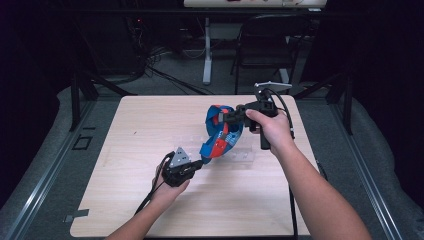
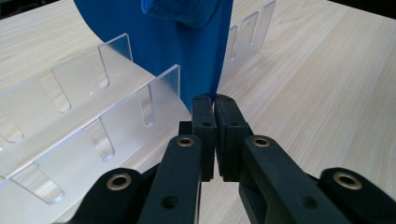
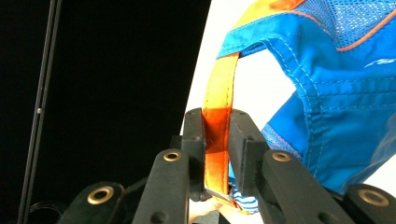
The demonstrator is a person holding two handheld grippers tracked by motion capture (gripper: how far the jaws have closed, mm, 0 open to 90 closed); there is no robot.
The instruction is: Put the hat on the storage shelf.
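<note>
Only right gripper view shows right tool [image 3: 217, 126] clamping orange strap [image 3: 218, 93].

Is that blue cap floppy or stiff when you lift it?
Probably both. The blue cap sags between the two grippers, so its cloth looks floppy. Its brim stays flat and smooth, so likely stiff. The orange strap bends easily.

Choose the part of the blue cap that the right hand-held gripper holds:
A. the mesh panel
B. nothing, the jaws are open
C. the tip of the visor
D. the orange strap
D: in the right gripper view, the right hand-held gripper has its jaws shut on the orange strap of the blue cap.
</note>
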